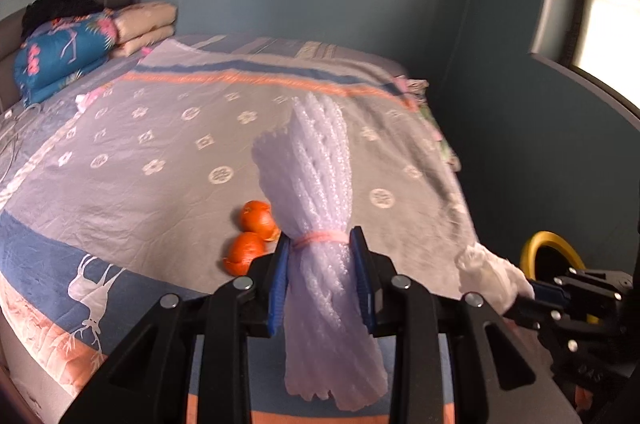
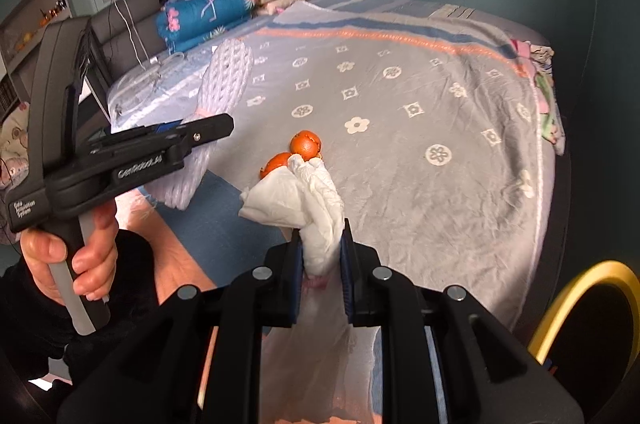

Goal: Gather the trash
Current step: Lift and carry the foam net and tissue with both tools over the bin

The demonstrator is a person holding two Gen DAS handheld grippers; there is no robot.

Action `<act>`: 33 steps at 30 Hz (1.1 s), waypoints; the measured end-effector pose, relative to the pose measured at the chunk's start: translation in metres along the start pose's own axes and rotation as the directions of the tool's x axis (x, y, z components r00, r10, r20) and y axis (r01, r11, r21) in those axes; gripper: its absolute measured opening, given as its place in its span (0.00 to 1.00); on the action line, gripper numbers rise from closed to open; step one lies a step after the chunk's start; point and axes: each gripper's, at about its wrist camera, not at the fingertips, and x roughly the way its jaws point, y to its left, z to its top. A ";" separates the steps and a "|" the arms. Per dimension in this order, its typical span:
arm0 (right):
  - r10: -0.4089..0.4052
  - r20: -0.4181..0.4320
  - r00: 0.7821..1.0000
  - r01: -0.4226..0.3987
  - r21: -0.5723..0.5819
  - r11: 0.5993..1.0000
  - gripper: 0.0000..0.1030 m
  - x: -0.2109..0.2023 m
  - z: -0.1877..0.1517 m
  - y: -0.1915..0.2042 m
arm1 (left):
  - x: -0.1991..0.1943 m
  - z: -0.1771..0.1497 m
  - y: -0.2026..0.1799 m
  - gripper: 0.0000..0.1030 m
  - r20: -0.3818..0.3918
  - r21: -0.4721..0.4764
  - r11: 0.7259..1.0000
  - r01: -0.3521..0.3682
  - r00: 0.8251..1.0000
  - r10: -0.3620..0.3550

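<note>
Foam netting (image 1: 320, 207), a white bundle tied with a pink band, stands upright between the blue pads of the left tool (image 1: 322, 284) in the left wrist view; the tool is pinching it around the middle. Behind it, on the grey patterned bed cover (image 1: 160, 127), lie two pieces of orange peel (image 1: 252, 236), touching each other. At the right edge the right tool (image 1: 532, 294) grips a crumpled white tissue (image 1: 490, 274), and a bin with a yellow rim (image 1: 544, 244) shows behind it. Folded blankets (image 1: 68, 51) are stacked at the head of the bed.

In the right wrist view, the right tool (image 2: 322, 264) is pressed on the tissue (image 2: 308, 199), which rises above the pads. The orange peel (image 2: 300, 151) lies on the bed cover (image 2: 400, 103) just beyond the tissue. At left a hand (image 2: 76, 248) holds the left tool (image 2: 208, 127) with the foam netting (image 2: 224, 75) in it. The yellow-rimmed bin (image 2: 580, 288) is at lower right, beside the bed.
</note>
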 end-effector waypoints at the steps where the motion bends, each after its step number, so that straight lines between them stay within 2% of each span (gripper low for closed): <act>1: -0.002 0.015 1.000 0.002 0.011 1.000 0.15 -0.010 -0.003 -0.003 | -0.006 -0.001 -0.006 0.27 0.007 0.008 1.000 0.012 1.000 -0.012; 9: -0.048 0.112 0.992 0.039 0.086 0.996 0.15 -0.066 -0.021 -0.023 | -0.048 -0.004 -0.054 0.27 0.070 0.080 0.994 0.078 0.994 -0.084; 16: -0.080 0.190 0.978 0.050 0.156 0.987 0.15 -0.107 -0.031 -0.051 | -0.069 -0.007 -0.092 0.27 0.087 0.150 0.981 0.126 0.986 -0.140; 20: -0.100 0.224 0.969 0.060 0.178 0.982 0.15 -0.126 -0.036 -0.065 | -0.076 -0.006 -0.113 0.27 0.098 0.195 0.971 0.138 0.982 -0.159; 33: -0.223 0.287 0.932 0.139 0.284 0.949 0.15 -0.191 -0.064 -0.109 | -0.078 -0.005 -0.179 0.27 0.093 0.291 0.927 0.238 0.957 -0.275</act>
